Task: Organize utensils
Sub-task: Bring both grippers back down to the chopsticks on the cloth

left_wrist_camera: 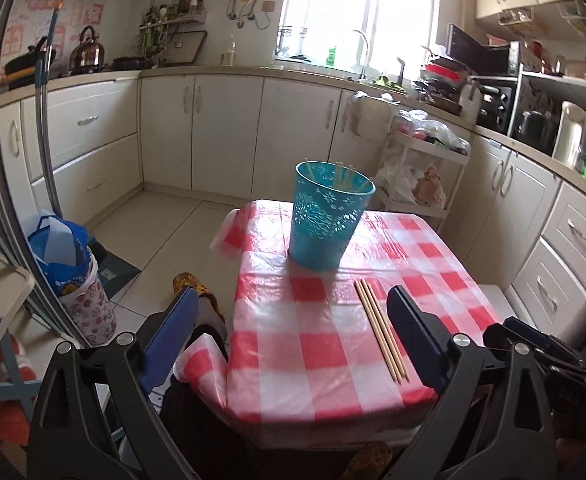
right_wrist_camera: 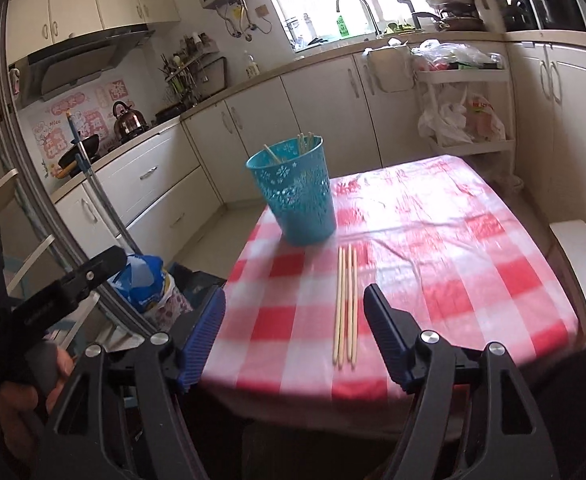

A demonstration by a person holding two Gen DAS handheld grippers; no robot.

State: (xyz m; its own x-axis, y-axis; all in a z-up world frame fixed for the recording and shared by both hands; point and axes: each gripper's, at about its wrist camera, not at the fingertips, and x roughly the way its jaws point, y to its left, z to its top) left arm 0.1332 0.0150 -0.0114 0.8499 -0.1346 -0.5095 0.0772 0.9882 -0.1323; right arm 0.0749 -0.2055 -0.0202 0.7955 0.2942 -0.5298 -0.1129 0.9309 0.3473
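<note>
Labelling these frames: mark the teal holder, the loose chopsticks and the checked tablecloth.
Teal holder (right_wrist_camera: pixel 301 196), right wrist view, on its perforated side wall.
Loose chopsticks (right_wrist_camera: pixel 346 304), right wrist view, mid-length of the bundle.
Checked tablecloth (left_wrist_camera: pixel 293 344), left wrist view, on a bare part near the front.

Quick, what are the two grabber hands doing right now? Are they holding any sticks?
Left gripper: open, holding nothing.
Right gripper: open, holding nothing; the chopsticks lie on the table.

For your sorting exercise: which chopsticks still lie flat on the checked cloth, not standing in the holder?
The four chopsticks side by side before the teal holder; the others stand inside it.
</note>
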